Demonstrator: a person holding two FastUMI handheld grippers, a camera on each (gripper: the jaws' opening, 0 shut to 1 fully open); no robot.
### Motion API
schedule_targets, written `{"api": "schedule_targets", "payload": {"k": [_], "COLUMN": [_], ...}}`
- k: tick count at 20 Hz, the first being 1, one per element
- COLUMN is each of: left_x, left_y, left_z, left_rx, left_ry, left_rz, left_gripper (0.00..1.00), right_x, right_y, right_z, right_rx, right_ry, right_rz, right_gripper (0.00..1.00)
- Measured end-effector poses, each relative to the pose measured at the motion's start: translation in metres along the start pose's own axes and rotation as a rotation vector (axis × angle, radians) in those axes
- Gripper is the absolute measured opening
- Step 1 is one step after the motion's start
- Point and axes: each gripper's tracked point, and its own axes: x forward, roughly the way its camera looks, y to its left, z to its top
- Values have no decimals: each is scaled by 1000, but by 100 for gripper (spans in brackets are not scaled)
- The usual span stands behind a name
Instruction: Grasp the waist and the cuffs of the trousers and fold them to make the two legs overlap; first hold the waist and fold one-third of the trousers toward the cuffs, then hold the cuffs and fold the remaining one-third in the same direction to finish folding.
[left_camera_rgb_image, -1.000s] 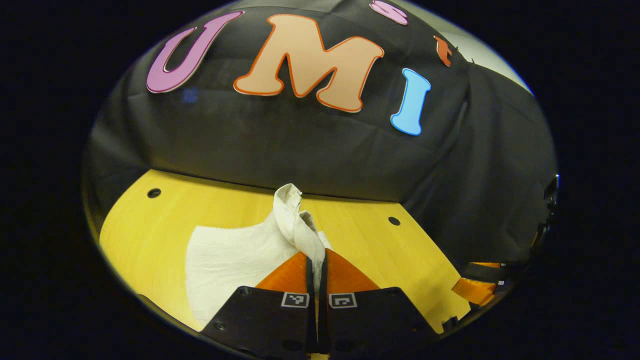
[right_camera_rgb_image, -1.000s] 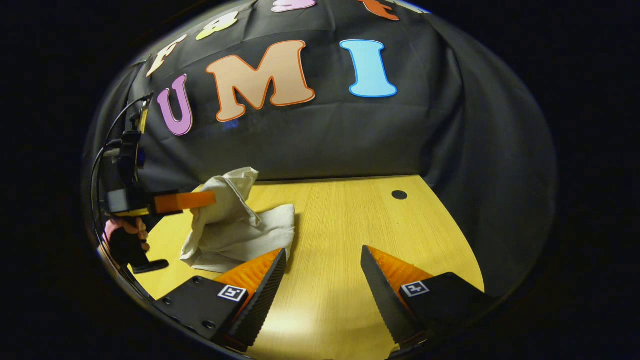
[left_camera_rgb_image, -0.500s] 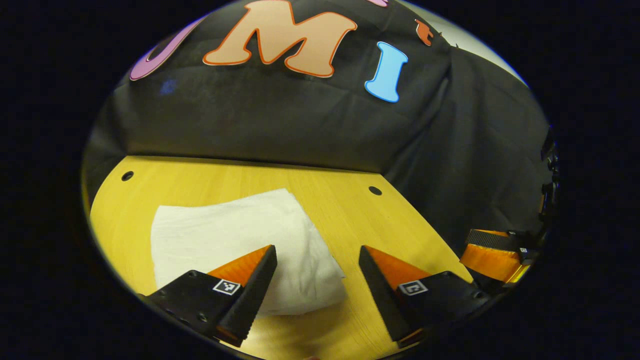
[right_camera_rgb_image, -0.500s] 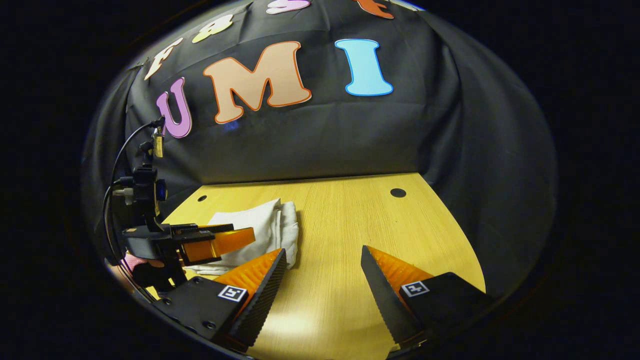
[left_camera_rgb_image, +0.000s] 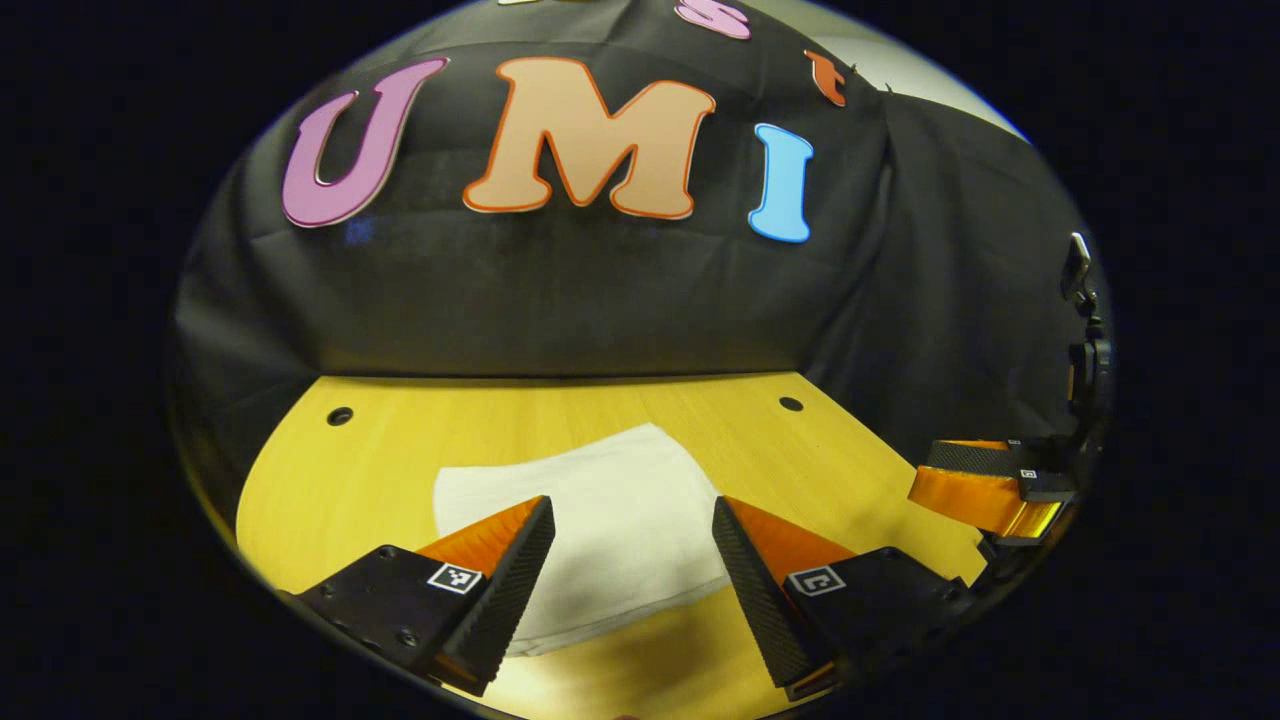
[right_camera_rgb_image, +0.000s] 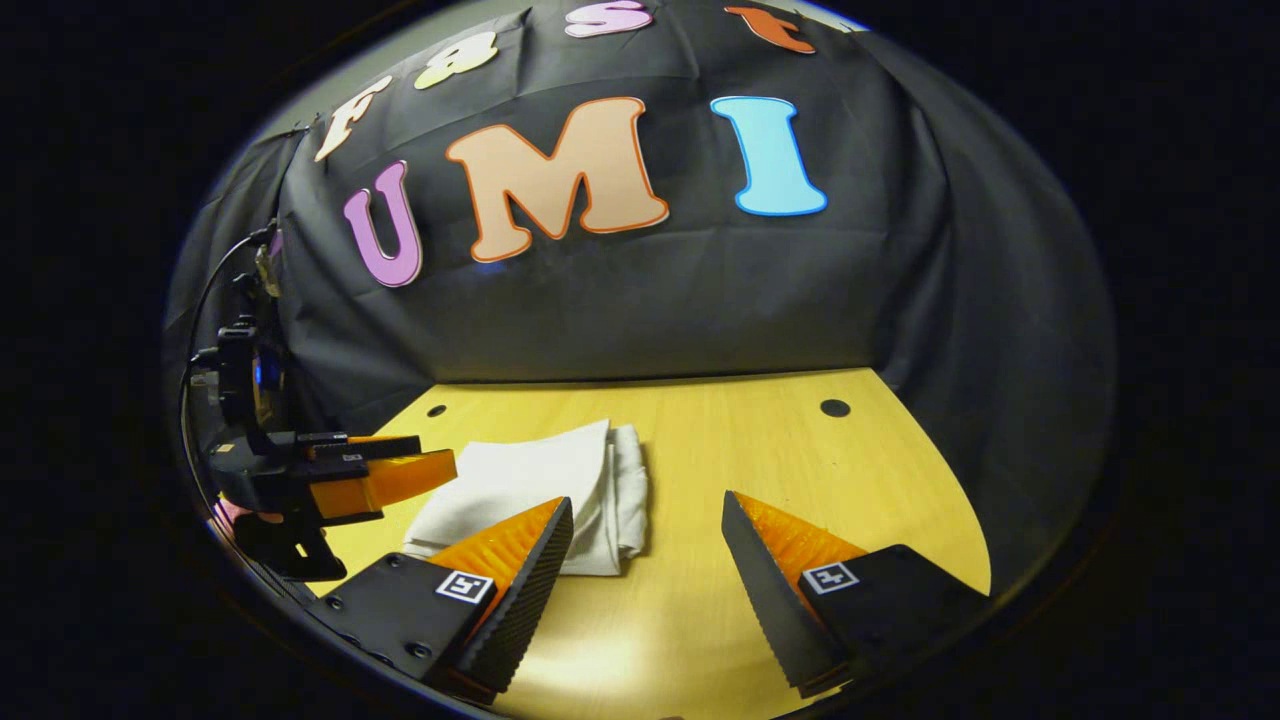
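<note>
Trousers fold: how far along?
Looks done: the trousers lie as a compact folded stack flat on the table. In hand: nothing; the left tool and right tool are both open, off the cloth. Left: nothing obvious.

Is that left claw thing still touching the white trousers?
Apart. In the right gripper view the left gripper hangs open beside the folded trousers, with bare table showing beneath its fingers.

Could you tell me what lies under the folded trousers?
The folded trousers rest flat on the yellow wooden table, whose bare top shows all round them. Whatever sits directly beneath the cloth, and its inner layers, is covered.
</note>
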Motion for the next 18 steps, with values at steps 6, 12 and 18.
{"api": "schedule_targets", "payload": {"k": [6,12,18], "left_x": [-65,-100,-108], "left_y": [51,82,92], "left_z": [9,-2,0], "left_rx": [-32,-59,-60], "left_ry": [-65,-72,-81], "left_rz": [84,144,150], "left_gripper": [95,95,95], "right_x": [-8,-19,-29], "right_y": [51,79,77], "right_z": [11,13,7], "right_rx": [-6,-2,-28], "right_ry": [-52,-81,-69], "right_rz": [48,58,35], "right_gripper": [97,97,96]}}
